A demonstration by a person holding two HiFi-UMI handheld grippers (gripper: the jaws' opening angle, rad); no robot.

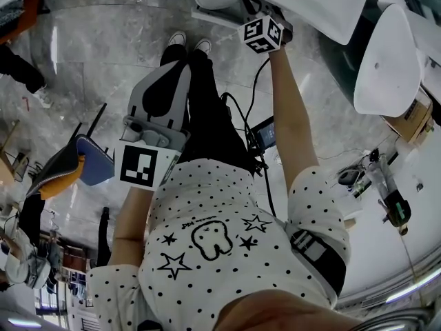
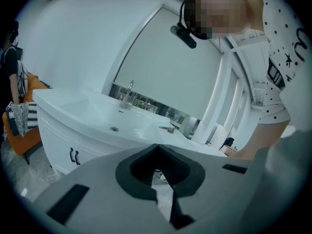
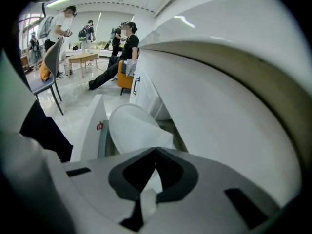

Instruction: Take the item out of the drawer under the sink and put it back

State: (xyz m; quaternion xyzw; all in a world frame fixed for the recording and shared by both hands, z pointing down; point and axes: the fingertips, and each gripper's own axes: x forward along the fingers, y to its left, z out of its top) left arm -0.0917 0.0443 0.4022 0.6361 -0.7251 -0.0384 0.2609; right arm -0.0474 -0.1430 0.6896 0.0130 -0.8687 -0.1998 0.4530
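Note:
My right gripper (image 3: 156, 150) points steeply down into the open drawer (image 3: 92, 128) under the sink counter (image 3: 229, 82). Its jaws are shut, tips meeting. A white round item (image 3: 131, 128) lies in the drawer right behind the tips; whether its edge is pinched I cannot tell. In the head view the right gripper (image 1: 256, 9) reaches to the cabinet at the top. My left gripper (image 1: 180, 71) hangs back by the person's legs. In its own view the left gripper (image 2: 157, 146) is shut on nothing and faces the sink basin (image 2: 97, 113) with its faucet (image 2: 129, 94).
Cabinet doors with black handles (image 2: 73, 156) sit under the basin. A blue chair (image 1: 86, 161) stands at the left, and a cable and a small screen (image 1: 265, 133) hang by the person's waist. Several people, a chair (image 3: 48, 72) and a table (image 3: 83, 57) are across the room.

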